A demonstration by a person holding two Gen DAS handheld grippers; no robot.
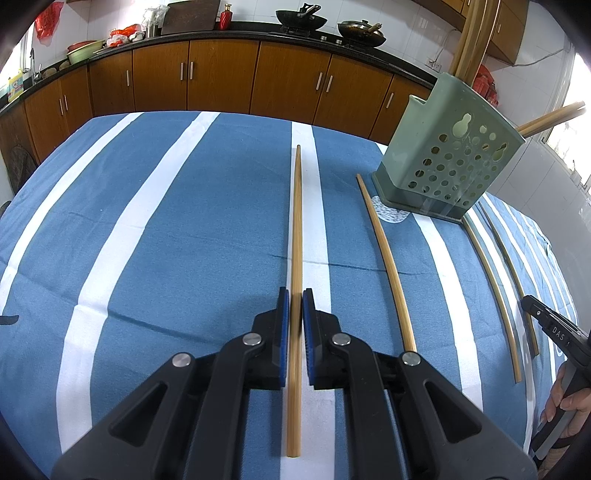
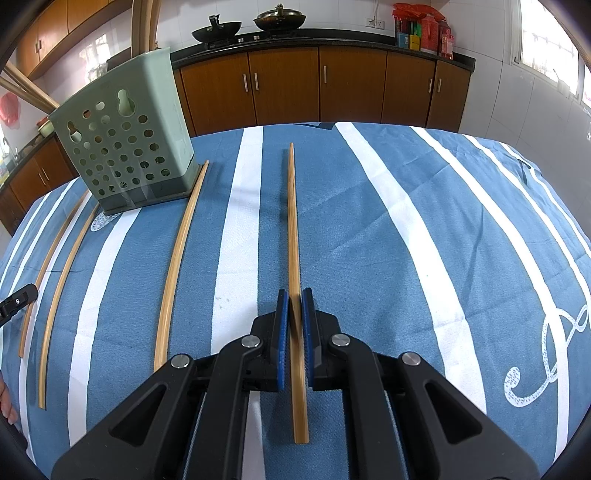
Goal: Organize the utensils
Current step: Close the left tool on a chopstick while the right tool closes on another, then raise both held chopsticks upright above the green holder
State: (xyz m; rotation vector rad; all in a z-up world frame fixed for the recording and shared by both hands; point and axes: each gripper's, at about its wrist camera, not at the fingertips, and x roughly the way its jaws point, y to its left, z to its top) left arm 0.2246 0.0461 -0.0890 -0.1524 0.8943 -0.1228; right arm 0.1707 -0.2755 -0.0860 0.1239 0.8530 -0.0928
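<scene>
My left gripper (image 1: 295, 295) is shut on a bamboo chopstick (image 1: 296, 221) that lies along the blue striped tablecloth. My right gripper (image 2: 295, 295) is shut on another bamboo chopstick (image 2: 293, 221). A green perforated utensil holder (image 1: 447, 162) stands at the right in the left wrist view, with chopsticks sticking out of its top. The holder also shows at the left in the right wrist view (image 2: 125, 140). Loose chopsticks lie beside it: one near the left gripper (image 1: 388, 266) and two further right (image 1: 491, 291). In the right wrist view three loose ones (image 2: 177, 266) lie to the left.
The blue and white striped tablecloth (image 1: 166, 221) covers the table. Wooden kitchen cabinets (image 1: 221, 74) and a counter with woks (image 1: 301, 18) stand behind the far edge. The right gripper's body (image 1: 554, 332) shows at the right edge of the left wrist view.
</scene>
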